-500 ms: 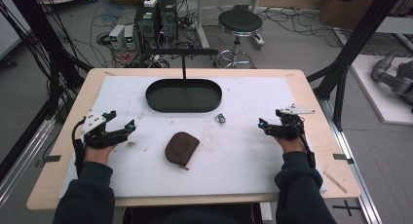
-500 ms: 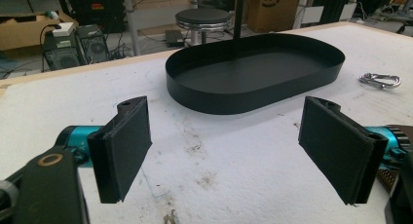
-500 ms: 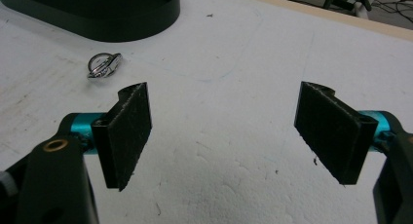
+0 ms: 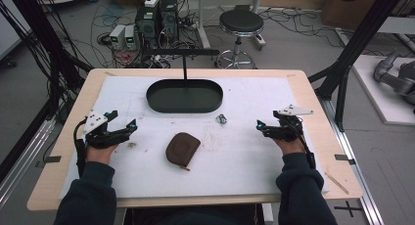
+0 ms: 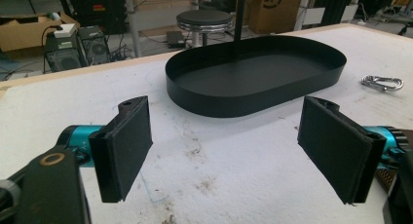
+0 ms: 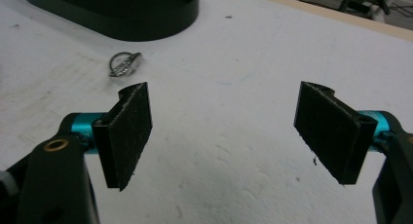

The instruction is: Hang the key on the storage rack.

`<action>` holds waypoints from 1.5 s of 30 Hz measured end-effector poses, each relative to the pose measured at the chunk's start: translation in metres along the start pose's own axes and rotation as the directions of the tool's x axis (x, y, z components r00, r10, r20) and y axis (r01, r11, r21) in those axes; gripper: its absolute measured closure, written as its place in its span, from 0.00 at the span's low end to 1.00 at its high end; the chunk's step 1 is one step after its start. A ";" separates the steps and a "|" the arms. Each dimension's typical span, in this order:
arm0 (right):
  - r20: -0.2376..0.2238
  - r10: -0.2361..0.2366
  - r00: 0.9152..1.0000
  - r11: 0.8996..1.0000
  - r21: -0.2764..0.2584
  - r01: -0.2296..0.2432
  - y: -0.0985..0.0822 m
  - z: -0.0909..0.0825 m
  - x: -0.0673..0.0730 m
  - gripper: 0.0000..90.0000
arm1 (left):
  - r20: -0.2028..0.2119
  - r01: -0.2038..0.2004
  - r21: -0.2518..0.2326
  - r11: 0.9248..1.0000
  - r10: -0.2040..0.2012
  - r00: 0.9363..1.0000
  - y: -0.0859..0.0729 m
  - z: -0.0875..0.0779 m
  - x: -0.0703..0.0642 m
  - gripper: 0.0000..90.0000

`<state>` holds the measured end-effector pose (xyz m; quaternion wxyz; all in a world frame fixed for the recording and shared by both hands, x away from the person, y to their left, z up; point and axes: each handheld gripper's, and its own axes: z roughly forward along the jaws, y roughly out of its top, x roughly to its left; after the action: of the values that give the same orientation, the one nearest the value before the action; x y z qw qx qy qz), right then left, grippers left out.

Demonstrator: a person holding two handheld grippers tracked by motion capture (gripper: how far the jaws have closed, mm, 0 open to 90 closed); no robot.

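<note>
The brown pouch (image 4: 182, 148) lies between the wide-open left tool (image 4: 125, 122) and right tool (image 4: 266, 125), apart from both.

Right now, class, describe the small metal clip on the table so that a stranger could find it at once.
Start at the black oval tray at the far middle of the white table cover. Just off the tray's near right corner lies the metal clip, alone on the cover. It is small, silvery and shiny, unlike the larger brown pouch lying nearer the person.

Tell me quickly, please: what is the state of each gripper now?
Left gripper: open, holding nothing.
Right gripper: open, holding nothing.
</note>
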<state>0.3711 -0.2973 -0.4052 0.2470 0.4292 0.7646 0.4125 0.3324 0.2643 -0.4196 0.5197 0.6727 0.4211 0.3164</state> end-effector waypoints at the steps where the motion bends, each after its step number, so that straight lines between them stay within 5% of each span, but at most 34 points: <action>1: -0.020 -0.015 1.000 1.000 0.001 0.016 0.004 0.004 0.007 0.28 | -0.001 0.000 -0.003 1.000 0.000 1.000 -0.001 -0.002 0.000 0.22; 8: -0.071 -0.051 0.996 0.999 0.003 0.051 0.017 0.024 0.034 0.54 | -0.017 0.003 -0.005 1.000 -0.003 1.000 -0.004 -0.011 0.002 0.23; 19: -0.153 -0.077 0.985 0.992 0.085 0.090 0.025 0.062 0.060 0.61 | -0.028 -0.013 0.009 1.000 0.013 1.000 -0.007 -0.016 0.002 0.24; 24: -0.195 0.000 0.981 0.993 0.117 0.024 0.025 0.086 0.056 0.59 | -0.043 -0.001 0.019 1.000 0.002 0.999 -0.010 -0.019 0.006 0.24; 26: -0.199 0.027 0.980 0.992 0.127 -0.002 0.027 0.096 0.056 0.51 | -0.046 -0.004 0.023 1.000 0.005 0.999 -0.010 -0.020 0.005 0.25; 28: -0.201 0.027 0.979 0.990 0.140 0.001 0.029 0.106 0.058 0.50 | -0.047 -0.005 0.020 1.000 0.006 0.999 -0.010 -0.020 0.004 0.25; 31: -0.190 -0.021 0.982 0.977 0.203 0.060 0.033 0.122 0.070 0.63 | -0.042 -0.018 0.026 1.000 0.019 0.999 -0.010 -0.019 0.002 0.25; 35: -0.170 -0.051 0.984 0.964 0.250 0.093 0.036 0.120 0.073 0.75 | -0.038 -0.017 0.024 1.000 0.018 0.999 -0.010 -0.019 0.003 0.25; 43: -0.184 -0.015 0.983 0.956 0.285 0.068 0.035 0.113 0.059 0.77 | -0.038 -0.012 0.023 1.000 0.013 0.999 -0.009 -0.018 0.004 0.25; 45: -0.187 -0.037 0.982 0.954 0.287 0.091 0.037 0.103 0.054 0.77 | -0.040 -0.013 0.024 1.000 0.014 0.999 -0.009 -0.017 0.004 0.25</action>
<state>0.4358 -0.1974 -0.4309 0.1238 0.3972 0.8501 0.3229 0.3174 0.2758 -0.4241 0.5008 0.6751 0.4309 0.3283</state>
